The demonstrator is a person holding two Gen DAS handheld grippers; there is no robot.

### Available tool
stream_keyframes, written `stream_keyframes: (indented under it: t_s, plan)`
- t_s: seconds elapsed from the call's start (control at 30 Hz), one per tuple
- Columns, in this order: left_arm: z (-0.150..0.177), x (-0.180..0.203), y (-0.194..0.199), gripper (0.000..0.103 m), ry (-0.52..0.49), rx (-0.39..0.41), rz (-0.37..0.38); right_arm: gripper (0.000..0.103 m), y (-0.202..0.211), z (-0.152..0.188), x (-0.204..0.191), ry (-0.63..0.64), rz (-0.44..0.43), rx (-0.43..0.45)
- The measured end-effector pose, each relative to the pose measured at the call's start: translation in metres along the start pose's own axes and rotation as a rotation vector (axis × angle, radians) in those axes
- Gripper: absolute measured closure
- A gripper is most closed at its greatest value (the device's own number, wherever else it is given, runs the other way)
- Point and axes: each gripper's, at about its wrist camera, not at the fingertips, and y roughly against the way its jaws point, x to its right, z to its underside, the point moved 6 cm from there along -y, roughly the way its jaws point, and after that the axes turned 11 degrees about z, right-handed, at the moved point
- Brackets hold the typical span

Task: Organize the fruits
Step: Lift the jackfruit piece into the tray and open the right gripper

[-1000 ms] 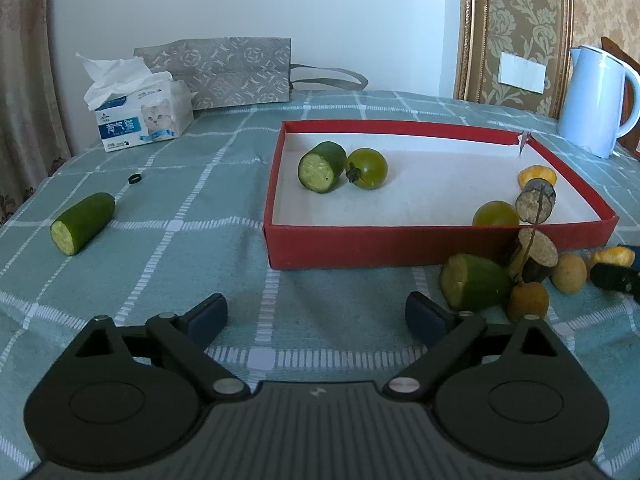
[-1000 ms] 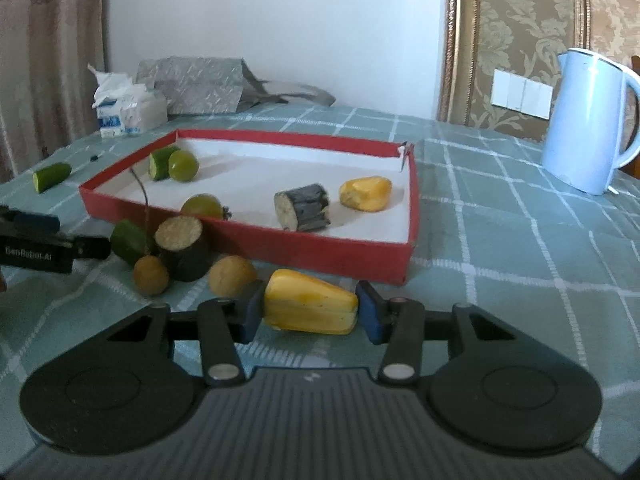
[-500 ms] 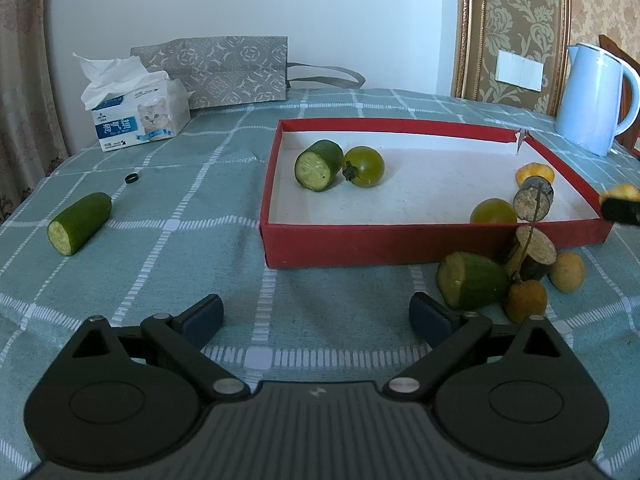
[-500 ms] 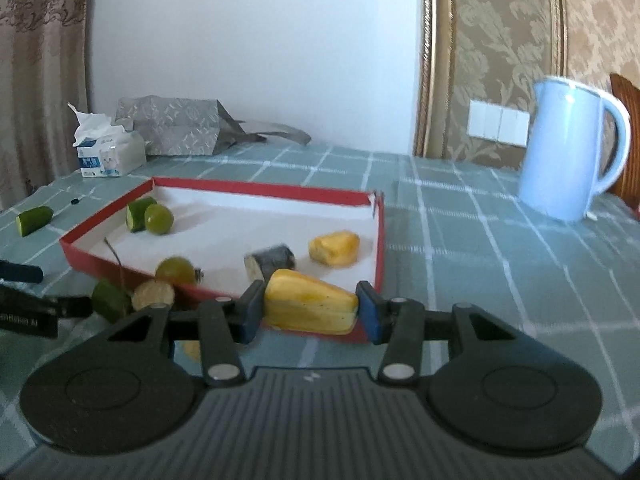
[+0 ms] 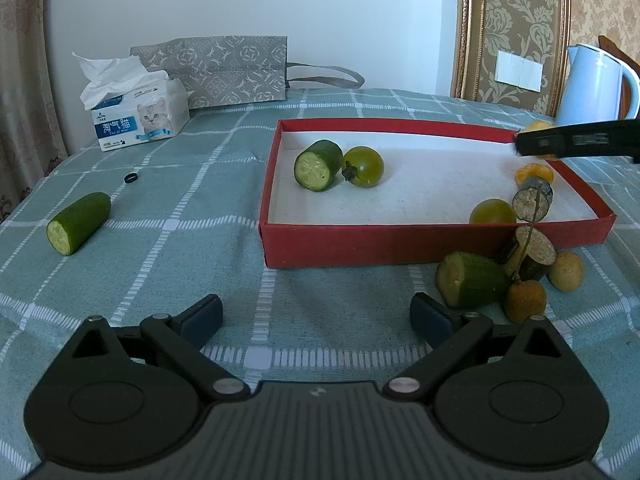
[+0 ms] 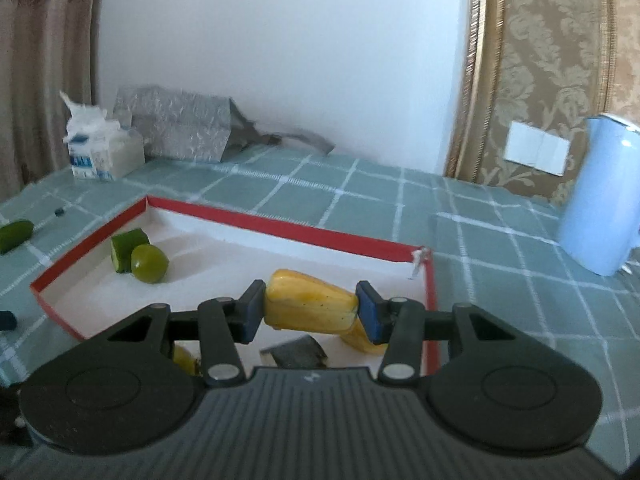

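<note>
My right gripper (image 6: 311, 310) is shut on a yellow fruit piece (image 6: 311, 309) and holds it above the right part of the red tray (image 6: 280, 230). The tray holds a cucumber piece (image 5: 318, 165), a green tomato (image 5: 363, 167), a second green tomato (image 5: 493, 212), a dark stub (image 5: 532, 199) and a yellow piece (image 5: 534, 174). My left gripper (image 5: 316, 314) is open and empty over the cloth in front of the tray. A cucumber piece (image 5: 470, 279), a dark stub (image 5: 534, 252) and two brown round fruits (image 5: 525, 300) lie outside the tray's front right corner. Another cucumber piece (image 5: 78, 222) lies far left.
A tissue box (image 5: 136, 118) and a grey paper bag (image 5: 216, 70) stand at the back left. A pale blue kettle (image 6: 600, 196) stands at the right. A small black ring (image 5: 131, 178) lies on the checked green tablecloth (image 5: 180, 208).
My right gripper has lifted the yellow piece off the cloth and carried it forward over the tray. It now shows at the right edge of the left wrist view. My left gripper has barely moved.
</note>
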Motion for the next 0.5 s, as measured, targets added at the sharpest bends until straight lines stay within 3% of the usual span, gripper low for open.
stream_keyframes:
  t_s: [0.33, 0.4, 0.5]
  plan:
    - [0.0, 0.0, 0.0, 0.002, 0.0, 0.0, 0.0, 0.057, -0.063, 0.002, -0.044, 0.108, -0.002, -0.134]
    - [0.0, 0.001, 0.0, 0.001, -0.001, -0.001, 0.001, 0.057, -0.065, 0.001, -0.047, 0.118, 0.016, -0.125]
    - [0.0, 0.002, -0.001, 0.001, -0.003, -0.002, 0.001, 0.042, -0.067, -0.002, -0.05, 0.114, 0.012, -0.122]
